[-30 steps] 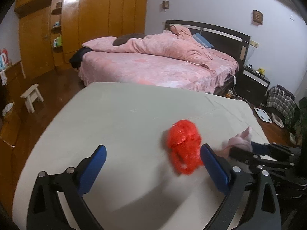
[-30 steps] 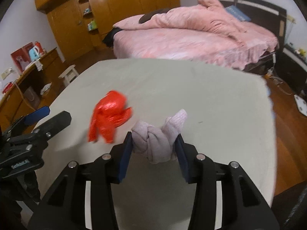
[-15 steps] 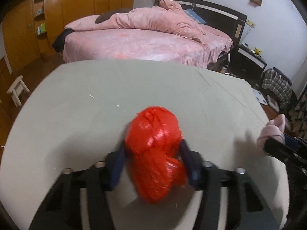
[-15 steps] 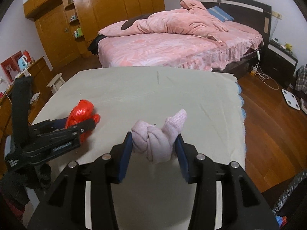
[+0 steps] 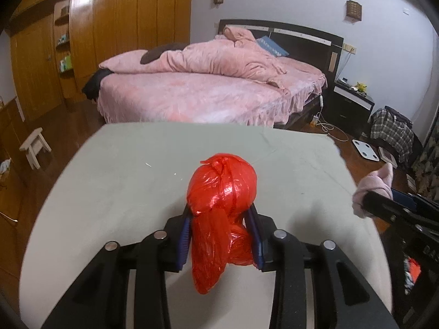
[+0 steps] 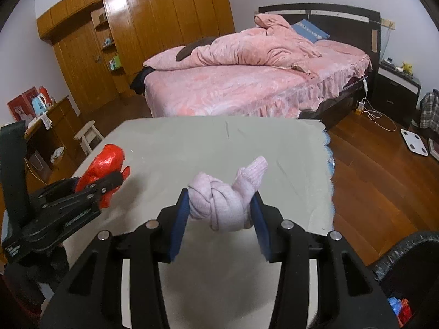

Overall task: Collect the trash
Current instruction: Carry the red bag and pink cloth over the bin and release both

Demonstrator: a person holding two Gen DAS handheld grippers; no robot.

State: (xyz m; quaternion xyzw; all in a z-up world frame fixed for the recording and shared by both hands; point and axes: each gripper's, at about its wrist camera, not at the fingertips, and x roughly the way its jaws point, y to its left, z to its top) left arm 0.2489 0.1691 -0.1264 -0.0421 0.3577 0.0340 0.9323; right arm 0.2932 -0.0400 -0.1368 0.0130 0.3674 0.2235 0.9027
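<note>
My left gripper (image 5: 221, 216) is shut on a tied red plastic bag (image 5: 222, 200) and holds it over the grey-covered table (image 5: 123, 181). The bag also shows in the right wrist view (image 6: 105, 164), in the left gripper (image 6: 109, 179). My right gripper (image 6: 221, 201) is shut on a knotted pale pink sock (image 6: 225, 203) above the table (image 6: 192, 142). The sock (image 5: 373, 186) shows at the right edge of the left wrist view. A black-lined bin (image 6: 406, 282) holding coloured scraps sits at the lower right of the right wrist view.
A pink bed (image 5: 205, 87) stands beyond the table's far edge. A small white stool (image 5: 34, 145) stands on the wood floor to the left. A white scale (image 6: 414, 142) and a cable lie on the floor to the right. Wooden wardrobes line the far wall.
My left gripper moved onto the red bag, closed on it and lifted it a little. My right gripper kept hold of the sock and shifted right, bringing the bin into view.
</note>
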